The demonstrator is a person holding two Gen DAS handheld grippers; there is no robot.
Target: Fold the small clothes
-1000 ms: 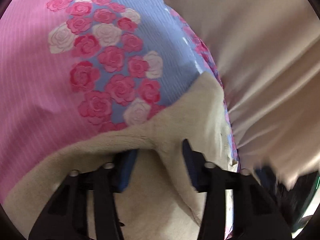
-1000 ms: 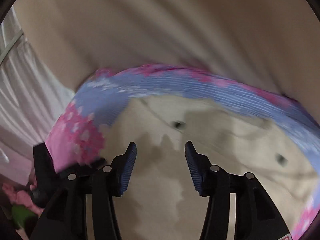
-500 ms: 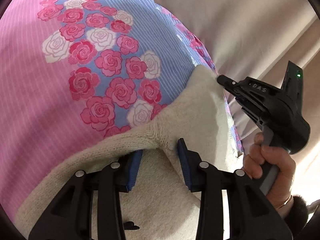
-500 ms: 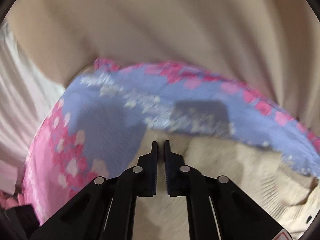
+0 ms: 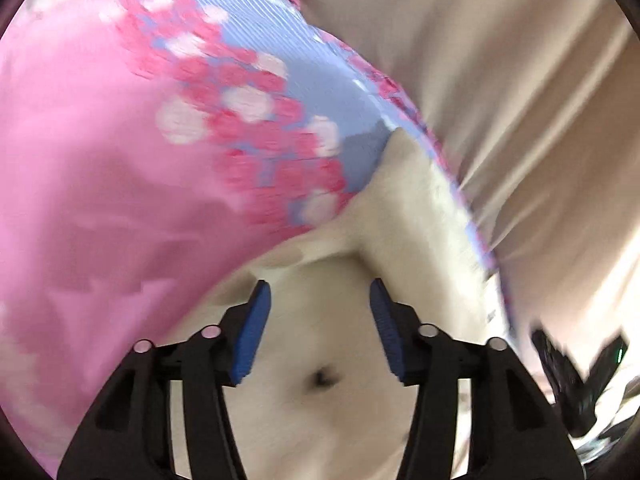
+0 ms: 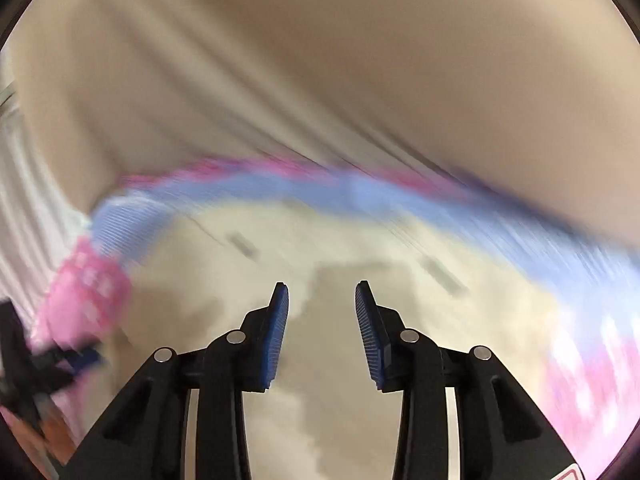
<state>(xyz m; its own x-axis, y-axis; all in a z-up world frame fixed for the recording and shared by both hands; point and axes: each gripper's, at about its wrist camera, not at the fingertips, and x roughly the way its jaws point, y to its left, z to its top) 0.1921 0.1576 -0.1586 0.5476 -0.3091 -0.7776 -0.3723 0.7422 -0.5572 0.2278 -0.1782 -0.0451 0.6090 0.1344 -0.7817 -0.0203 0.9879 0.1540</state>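
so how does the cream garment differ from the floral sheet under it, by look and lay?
The cream garment is plain and fuzzy with a dark button; the floral sheet is pink and blue, striped, printed with roses. The garment lies on top, with a raised fold near the left gripper; the sheet lies spread beneath it. Both grippers, left and right gripper, stand open over the garment, gripping neither.

Left gripper (image 5: 320,328): jaws spread wide, blue pads facing each other across an open gap, nothing clamped between them. Right gripper (image 6: 322,332): jaws likewise parted, pads angled slightly outward at the tips, gap unobstructed. Each unit appears as a blurred dark shape at the edge of the opposite wrist view.
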